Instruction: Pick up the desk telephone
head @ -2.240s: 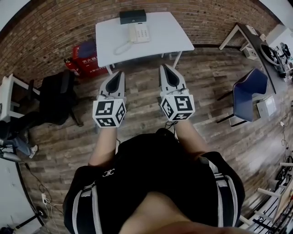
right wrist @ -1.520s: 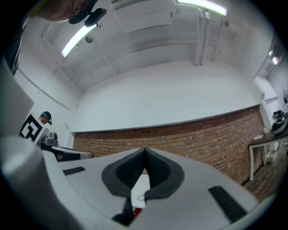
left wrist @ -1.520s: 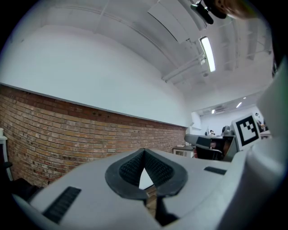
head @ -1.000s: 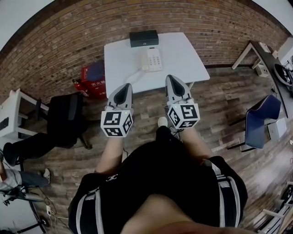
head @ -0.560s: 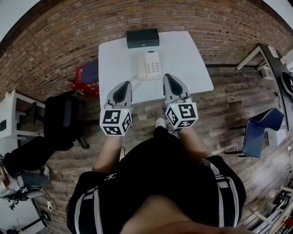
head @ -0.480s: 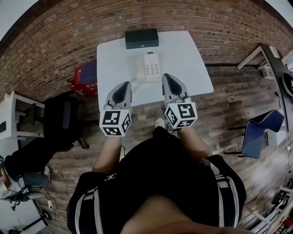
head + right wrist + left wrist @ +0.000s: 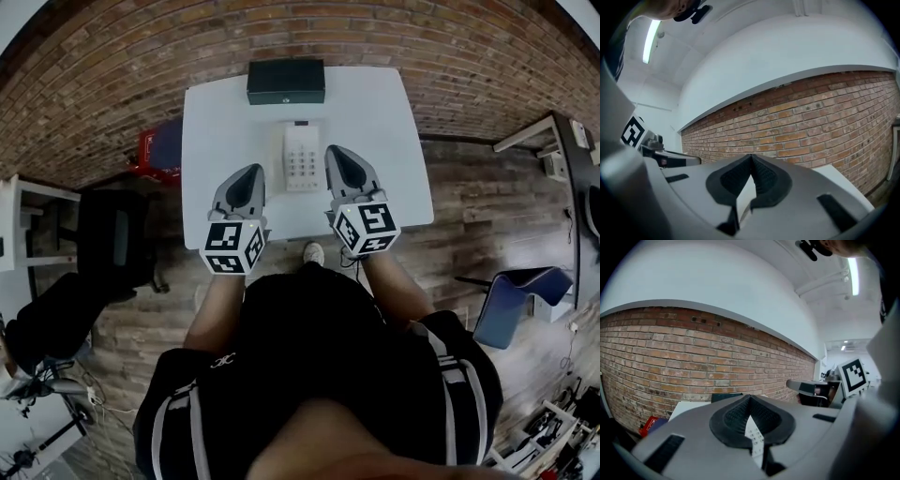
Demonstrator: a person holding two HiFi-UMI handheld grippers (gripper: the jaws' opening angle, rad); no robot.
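A white desk telephone with a grey keypad lies in the middle of the white table. Both grippers hang over the table's near part, shut and holding nothing. My left gripper is just left of the phone, and my right gripper is just right of it; neither touches it. In the left gripper view the jaws meet at the tip, and part of the telephone's keypad shows through the gap below them. In the right gripper view the jaws are also together, aimed at the brick wall.
A black box sits at the table's far edge against the brick wall. Red boxes stand on the floor at the left, with a black chair nearer. A blue chair and another desk are at the right.
The person has walked up to the table. Both grippers, earlier over the wooden floor, now hang over the table on either side of the telephone, still shut.
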